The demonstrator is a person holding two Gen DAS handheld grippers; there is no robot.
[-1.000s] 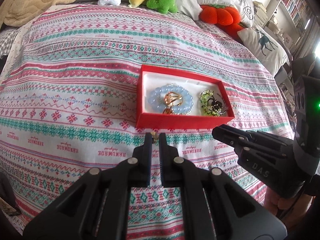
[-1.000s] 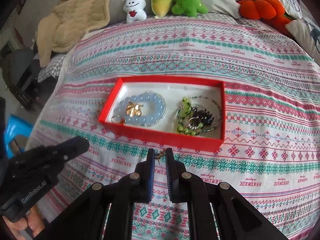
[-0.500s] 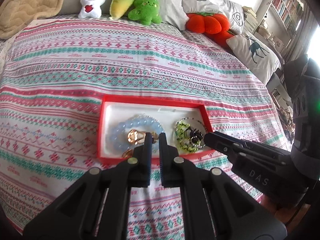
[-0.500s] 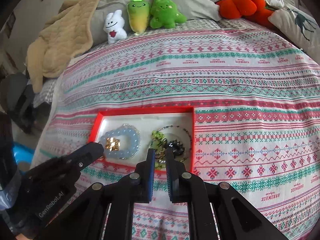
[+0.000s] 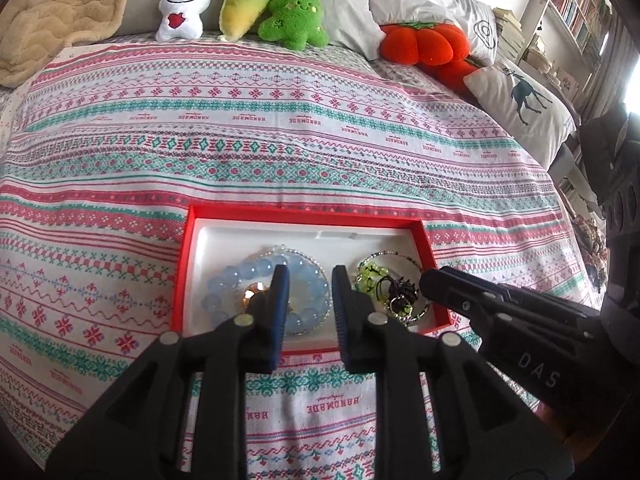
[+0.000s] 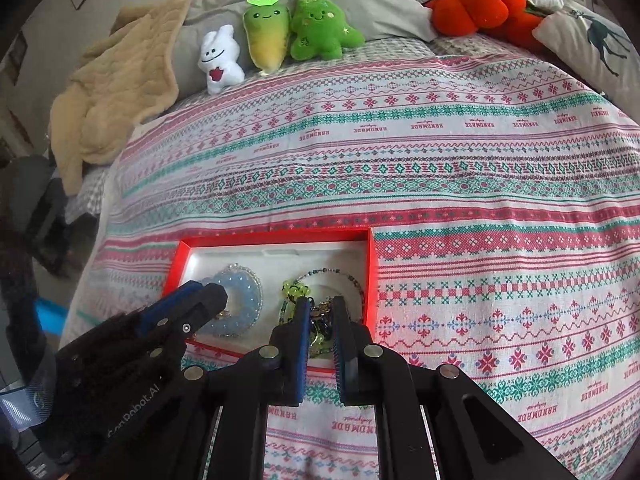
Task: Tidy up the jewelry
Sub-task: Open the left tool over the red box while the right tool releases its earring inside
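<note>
Broadly, the scene was a bed (image 5: 280,128) under a striped, patterned cover, with plush toys (image 5: 294,10) and pillows along its head and a tan blanket (image 6: 116,92) bunched at one corner. On the cover near the foot lay a shallow red box (image 5: 192,264) with a white lining, its long axis running across both views, placed within easy reach of both hands and presumably there to collect the jewelry.

Inside the box, a pale blue bead bracelet (image 5: 308,280) lay flat as a ring in the left half, with a small gold piece (image 5: 252,294) at its centre. In the right half sat a tangle of green beads and dark pieces (image 5: 384,288), ringed by a thin beaded strand; no single direction could be read from that heap.

The left gripper (image 5: 306,292) hung over the blue bracelet, pointing steeply down into the box. Its jaws were opening, a clear gap showing between them and nothing visibly held there, consistent with a release into the box, in my judgement.

The right gripper (image 6: 320,316) stood over the green tangle, its jaws nearly closed. A small gold item (image 6: 322,309) showed at the tips; it appeared pinched between them, though that could not be confirmed against the clutter behind.
</note>
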